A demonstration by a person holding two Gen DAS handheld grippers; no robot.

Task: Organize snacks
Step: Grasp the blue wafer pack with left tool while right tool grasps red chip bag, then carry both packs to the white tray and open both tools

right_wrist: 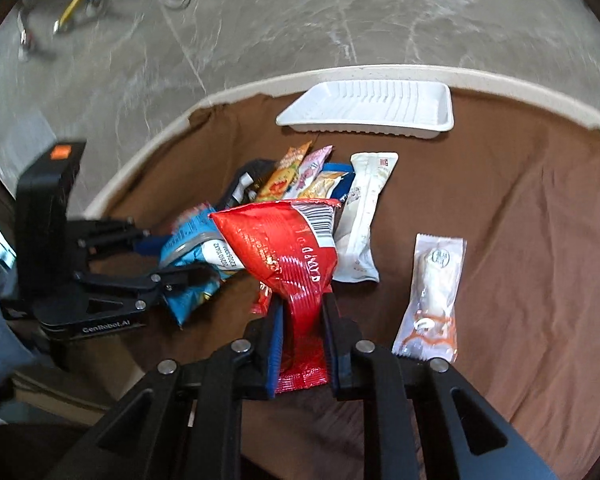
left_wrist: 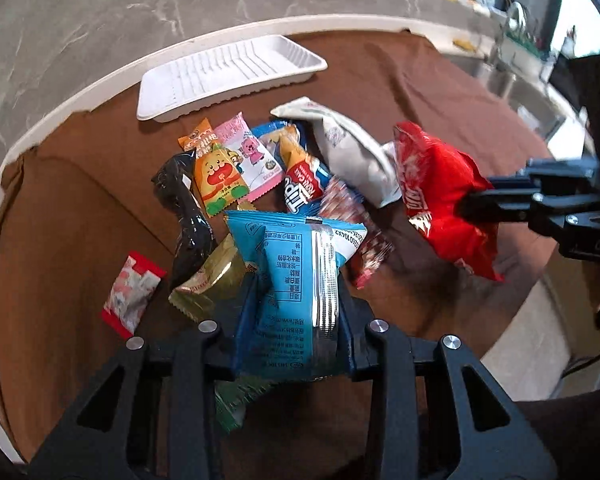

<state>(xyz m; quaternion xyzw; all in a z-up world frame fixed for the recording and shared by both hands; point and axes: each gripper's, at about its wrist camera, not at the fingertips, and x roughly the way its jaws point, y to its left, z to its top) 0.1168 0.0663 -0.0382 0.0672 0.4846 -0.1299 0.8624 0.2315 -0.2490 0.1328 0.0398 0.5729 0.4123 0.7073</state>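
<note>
The left gripper (left_wrist: 296, 312) pinches a light-blue foil snack packet (left_wrist: 296, 276) between its blue pads. The packet's long axis runs straight out along the fingers, its crimped end pointing away from the gripper toward the pile of wrapped snacks (left_wrist: 252, 168) just ahead.

The right gripper (right_wrist: 300, 344) is pressed together on a glossy red foil snack bag (right_wrist: 288, 256). The bag stands up out of the pads, its long axis in line with the fingers and its barcode end tipped forward over the pile.

Beyond both grippers, past the pile, a white ribbed plastic tray (left_wrist: 228, 76) lies on the brown cloth (left_wrist: 400, 92) that covers the round tabletop (left_wrist: 100, 84), its long side crosswise to the fingers.

Only the left wrist view shows a small red-and-white sachet (left_wrist: 132, 296) to the left of the left gripper, and a green-gold packet (left_wrist: 212, 284) partly under the blue one. Only the right wrist view shows a clear long wrapper with a white snack inside (right_wrist: 432, 296), lying alone to the right of the right gripper, roughly parallel to its fingers.
</note>
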